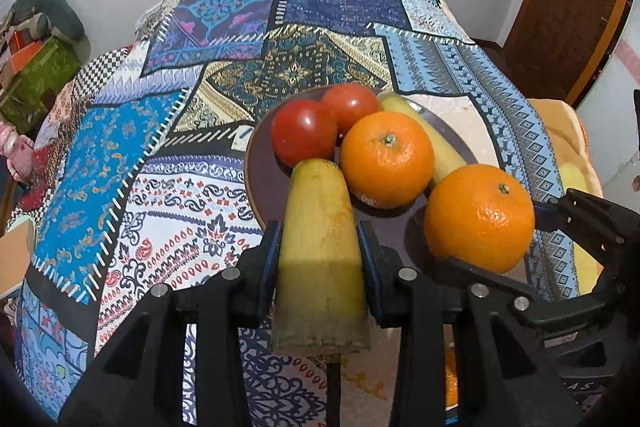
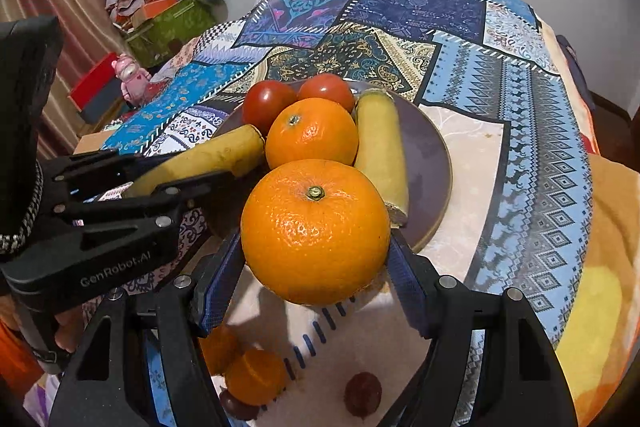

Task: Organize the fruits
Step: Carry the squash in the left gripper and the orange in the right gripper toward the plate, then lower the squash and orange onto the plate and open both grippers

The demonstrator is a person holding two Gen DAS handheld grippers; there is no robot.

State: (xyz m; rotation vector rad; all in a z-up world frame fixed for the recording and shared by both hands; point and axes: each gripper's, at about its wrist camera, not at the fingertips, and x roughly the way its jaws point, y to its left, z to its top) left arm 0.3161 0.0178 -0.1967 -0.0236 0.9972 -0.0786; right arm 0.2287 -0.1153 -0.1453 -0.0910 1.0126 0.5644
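Left wrist view: the left gripper (image 1: 320, 251) is clamped on a banana (image 1: 320, 255) whose long axis runs straight ahead along the fingers, its far end already over the near rim of the plate (image 1: 256, 183). On the plate lie two tomatoes (image 1: 304, 137), an orange (image 1: 387, 159) and a second banana (image 1: 424, 135). In the right wrist view the right gripper (image 2: 316, 267) grips a big orange (image 2: 315, 231) at the plate's near edge, directly in front of the plated orange. Both loads sit just short of the plate, side by side and close together. The free spot appears to be the plate's left rim, nearest the left gripper, so lowering the banana lengthwise there looks the likelier move. Small fruit (image 2: 256, 375) lies on the cloth below.
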